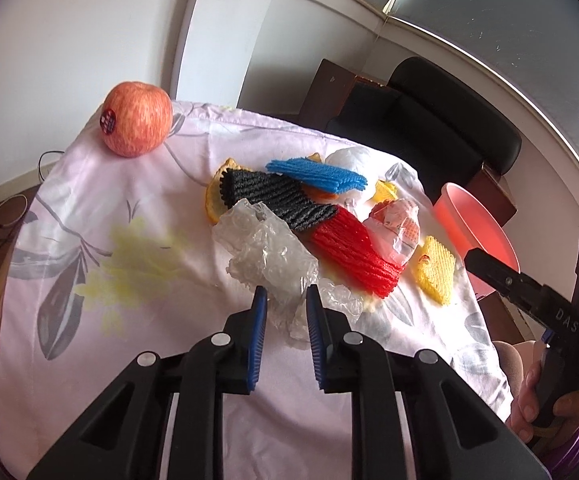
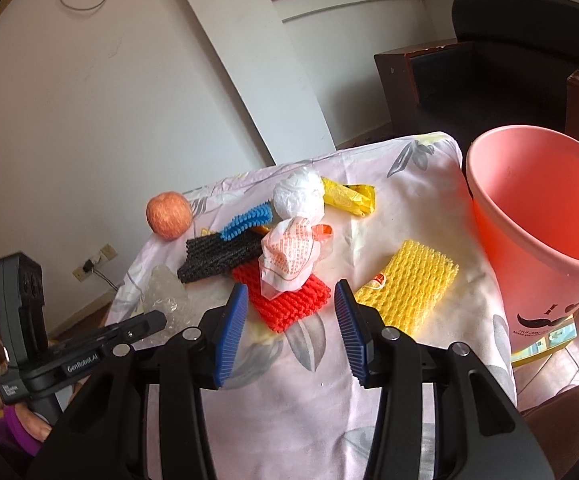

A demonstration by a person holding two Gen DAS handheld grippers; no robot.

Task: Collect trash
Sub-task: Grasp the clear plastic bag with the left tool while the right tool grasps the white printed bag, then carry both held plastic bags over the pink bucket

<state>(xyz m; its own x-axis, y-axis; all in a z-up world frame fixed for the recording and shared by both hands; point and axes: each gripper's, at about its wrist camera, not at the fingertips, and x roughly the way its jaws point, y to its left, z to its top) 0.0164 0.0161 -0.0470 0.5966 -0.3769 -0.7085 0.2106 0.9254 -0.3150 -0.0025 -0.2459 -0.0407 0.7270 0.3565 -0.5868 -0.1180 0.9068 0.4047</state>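
A pile of trash lies on the cloth-covered table: crumpled clear plastic (image 1: 267, 258), black foam net (image 1: 277, 200), red foam net (image 1: 353, 254), blue foam net (image 1: 315, 174), yellow foam net (image 1: 435, 270), a printed wrapper (image 1: 395, 228) and a white plastic ball (image 1: 349, 162). My left gripper (image 1: 286, 294) has its blue pads either side of the clear plastic's near edge, jaws partly open. My right gripper (image 2: 289, 294) is open and empty, just in front of the red net (image 2: 285, 300) and the printed wrapper (image 2: 289, 256). The pink bin (image 2: 541, 216) stands at the table's right edge.
An apple (image 1: 135, 120) sits at the far left corner of the table. Orange peel (image 1: 213, 196) lies under the nets. A yellow packet (image 2: 349, 198) lies behind the white ball (image 2: 299, 196). A black chair (image 1: 429, 128) and dark cabinets stand beyond the table.
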